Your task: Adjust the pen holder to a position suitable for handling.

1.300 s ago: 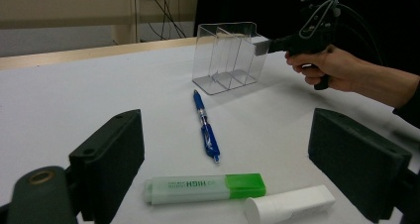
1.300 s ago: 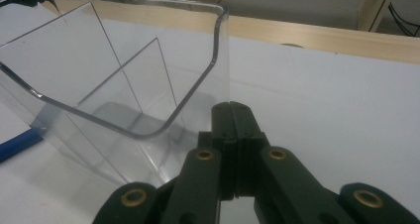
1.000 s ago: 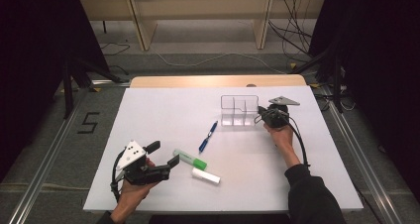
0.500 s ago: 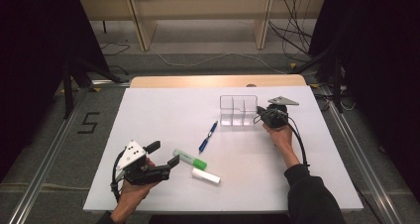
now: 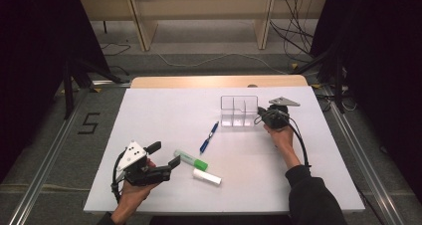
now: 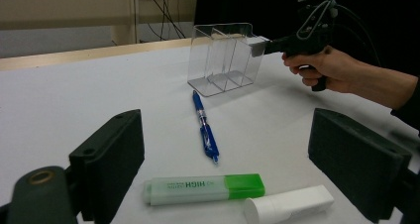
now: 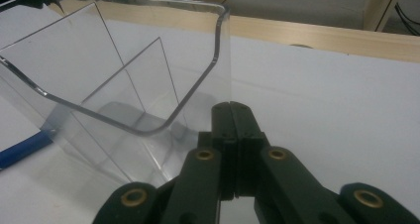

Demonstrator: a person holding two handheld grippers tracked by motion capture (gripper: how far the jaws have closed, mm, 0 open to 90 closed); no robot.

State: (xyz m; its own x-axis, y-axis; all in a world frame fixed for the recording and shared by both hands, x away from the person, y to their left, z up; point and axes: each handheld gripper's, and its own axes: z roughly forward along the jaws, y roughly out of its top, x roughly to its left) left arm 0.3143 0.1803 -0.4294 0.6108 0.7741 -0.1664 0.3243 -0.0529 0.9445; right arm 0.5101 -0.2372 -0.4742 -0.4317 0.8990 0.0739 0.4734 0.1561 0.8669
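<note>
Nothing shifted since earlier: right tool (image 5: 261, 118) seemingly clamped on organizer (image 5: 239, 110) wall, left tool (image 5: 166, 154) apart.

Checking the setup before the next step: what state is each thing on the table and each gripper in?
Clear organizer: upright, compartments empty, wall pinched by right gripper.
Blue pen: lying flat.
Green highlighter: lying flat, capped.
White tube: lying flat.
Left gripper: open, holding nothing.
Right gripper: shut on the organizer's wall.

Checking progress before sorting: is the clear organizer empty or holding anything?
Empty: the clear organizer shows bare compartments; the pen lies on the table outside it.
</note>
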